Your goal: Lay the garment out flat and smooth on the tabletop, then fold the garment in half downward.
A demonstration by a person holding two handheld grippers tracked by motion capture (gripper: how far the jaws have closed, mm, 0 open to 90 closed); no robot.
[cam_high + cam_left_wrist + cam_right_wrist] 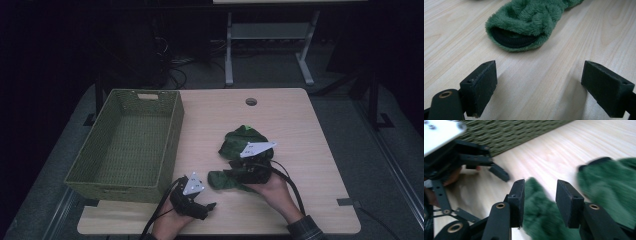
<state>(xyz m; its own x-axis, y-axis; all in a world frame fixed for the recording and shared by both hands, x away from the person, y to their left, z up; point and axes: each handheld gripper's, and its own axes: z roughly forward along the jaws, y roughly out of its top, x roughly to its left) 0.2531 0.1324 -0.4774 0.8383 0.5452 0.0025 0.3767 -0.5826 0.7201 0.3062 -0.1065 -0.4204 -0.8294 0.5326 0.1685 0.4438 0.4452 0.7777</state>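
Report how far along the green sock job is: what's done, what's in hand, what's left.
Done: nothing that shows; the woven basket holds nothing visible.
In hand: the right gripper has a fuzzy green sock between its jaws, though the pads do not clearly press on it. The left gripper is open on the table, facing a sock's cuff.
Left: probably grasping the socks and moving them.
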